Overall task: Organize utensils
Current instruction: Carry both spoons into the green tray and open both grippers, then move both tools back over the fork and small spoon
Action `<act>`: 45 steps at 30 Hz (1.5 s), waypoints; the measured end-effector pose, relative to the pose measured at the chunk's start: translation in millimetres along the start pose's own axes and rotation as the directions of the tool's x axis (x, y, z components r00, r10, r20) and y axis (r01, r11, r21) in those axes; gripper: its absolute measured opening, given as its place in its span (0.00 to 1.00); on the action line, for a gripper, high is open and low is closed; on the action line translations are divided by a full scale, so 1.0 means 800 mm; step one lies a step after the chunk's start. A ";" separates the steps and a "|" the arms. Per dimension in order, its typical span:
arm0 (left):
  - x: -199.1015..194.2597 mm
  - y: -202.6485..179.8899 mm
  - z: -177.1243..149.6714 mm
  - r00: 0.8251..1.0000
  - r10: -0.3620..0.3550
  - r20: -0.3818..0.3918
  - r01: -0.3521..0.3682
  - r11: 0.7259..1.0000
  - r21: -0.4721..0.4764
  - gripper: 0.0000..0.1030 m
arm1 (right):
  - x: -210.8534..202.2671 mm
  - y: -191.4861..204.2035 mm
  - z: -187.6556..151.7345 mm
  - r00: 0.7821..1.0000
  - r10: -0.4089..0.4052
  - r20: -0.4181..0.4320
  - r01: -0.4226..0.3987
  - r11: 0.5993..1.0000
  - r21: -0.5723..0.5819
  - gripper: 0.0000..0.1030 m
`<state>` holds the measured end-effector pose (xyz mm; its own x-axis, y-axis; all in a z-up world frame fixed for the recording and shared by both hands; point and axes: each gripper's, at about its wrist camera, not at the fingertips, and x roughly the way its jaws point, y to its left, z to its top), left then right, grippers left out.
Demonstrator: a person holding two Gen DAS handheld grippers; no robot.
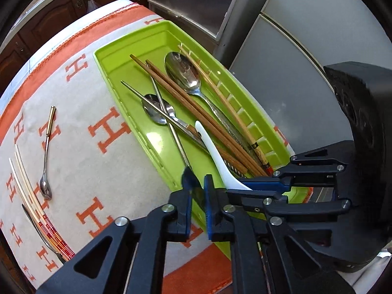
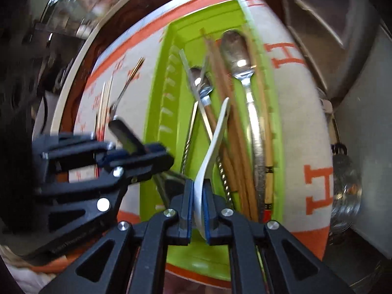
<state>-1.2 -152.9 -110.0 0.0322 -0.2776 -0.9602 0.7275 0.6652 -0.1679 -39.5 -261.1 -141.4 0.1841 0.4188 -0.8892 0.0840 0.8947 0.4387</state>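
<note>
The right gripper (image 2: 198, 196) pinches the bowl end of a white ceramic spoon (image 2: 215, 132) over the near end of the green tray (image 2: 156, 112), its handle slanting away across the brown chopsticks (image 2: 235, 152). The left gripper (image 1: 198, 183) hovers at the tray's near-left rim, fingers narrowly apart on nothing. Judging by this, the spoon is being lowered in; next comes letting go. Only the left view shows clearly the small spoon (image 1: 46, 152) and pale chopsticks (image 1: 27, 183) left on the cloth (image 1: 80, 112).
</note>
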 end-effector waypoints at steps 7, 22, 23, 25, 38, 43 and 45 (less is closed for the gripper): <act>-0.035 -0.004 -0.002 0.994 0.060 0.092 -0.056 0.998 -0.042 0.56 | -0.008 0.010 0.005 0.997 0.041 -0.066 -0.046 0.996 -0.083 0.09; -0.084 0.048 -0.055 0.981 0.151 0.121 -0.113 0.955 -0.273 0.64 | -0.033 0.046 0.011 0.997 0.074 -0.034 -0.079 0.976 -0.201 0.09; -0.089 0.053 -0.062 0.980 0.160 0.123 -0.118 0.948 -0.295 0.64 | -0.033 0.049 0.013 0.997 0.075 -0.031 -0.080 0.976 -0.205 0.09; -0.097 0.062 -0.071 0.977 0.174 0.125 -0.125 0.937 -0.328 0.64 | -0.035 0.053 0.014 0.997 0.078 -0.025 -0.081 0.973 -0.215 0.09; -0.141 0.137 -0.130 0.957 0.261 0.126 -0.159 0.836 -0.526 0.68 | -0.045 0.101 0.044 0.995 0.102 0.025 -0.091 0.956 -0.279 0.09; -0.147 0.170 -0.158 0.956 0.262 0.134 -0.132 0.789 -0.600 0.68 | -0.032 0.125 0.058 0.994 0.106 0.024 -0.095 0.954 -0.283 0.09; -0.147 0.185 -0.170 0.955 0.263 0.137 -0.120 0.764 -0.634 0.68 | -0.025 0.133 0.063 0.993 0.113 0.019 -0.103 0.955 -0.276 0.09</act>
<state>9.5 72.2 -52.5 0.3164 -0.1850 -0.9304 0.1179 0.9809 -0.1549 15.5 -181.9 -70.5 0.2114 0.5142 -0.8312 -0.2093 0.8545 0.4754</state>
